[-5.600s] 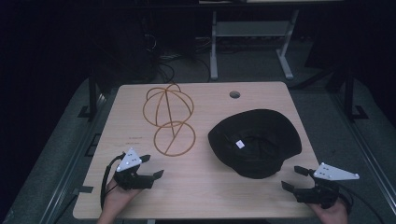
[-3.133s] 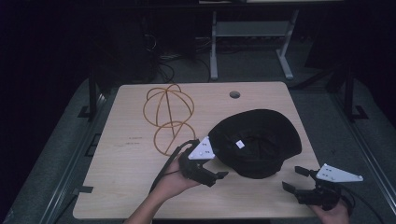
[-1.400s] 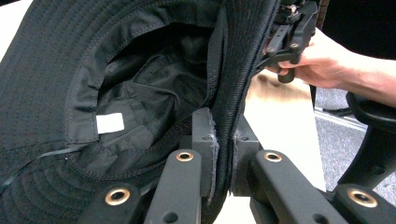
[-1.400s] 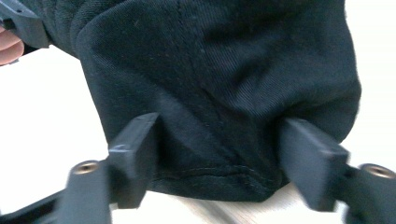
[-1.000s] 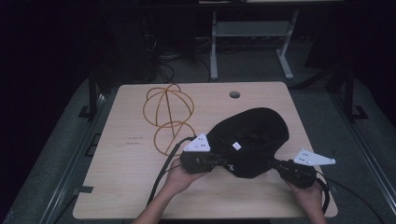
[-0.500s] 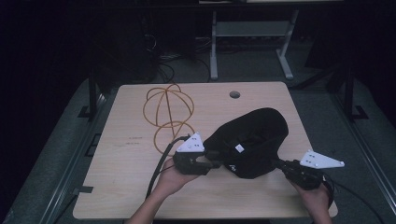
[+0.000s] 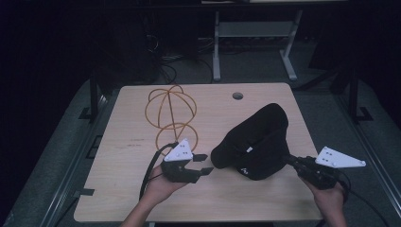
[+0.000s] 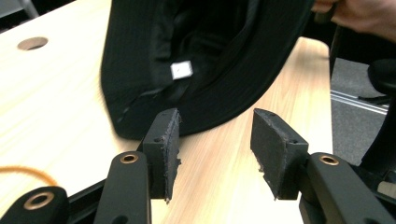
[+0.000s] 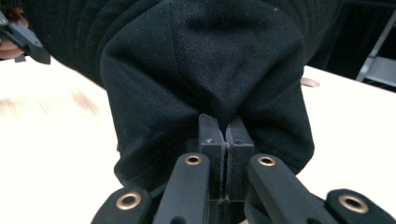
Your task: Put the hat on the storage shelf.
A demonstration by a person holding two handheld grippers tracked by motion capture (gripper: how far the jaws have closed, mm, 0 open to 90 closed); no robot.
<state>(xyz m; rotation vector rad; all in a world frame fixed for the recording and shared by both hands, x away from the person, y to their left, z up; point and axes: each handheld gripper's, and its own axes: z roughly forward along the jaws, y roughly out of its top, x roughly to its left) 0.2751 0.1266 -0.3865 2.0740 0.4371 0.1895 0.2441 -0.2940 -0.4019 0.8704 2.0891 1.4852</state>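
Right gripper clenched on black hat fabric, hat bunched ahead of it; left gripper released, just short of brim; wooden table; dark room behind.

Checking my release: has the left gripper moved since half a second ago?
Yes. The left gripper backed off the black hat, toward the wire stand, jaws open.

bare table front-left, black hat blocking centre-right — wire stand behind
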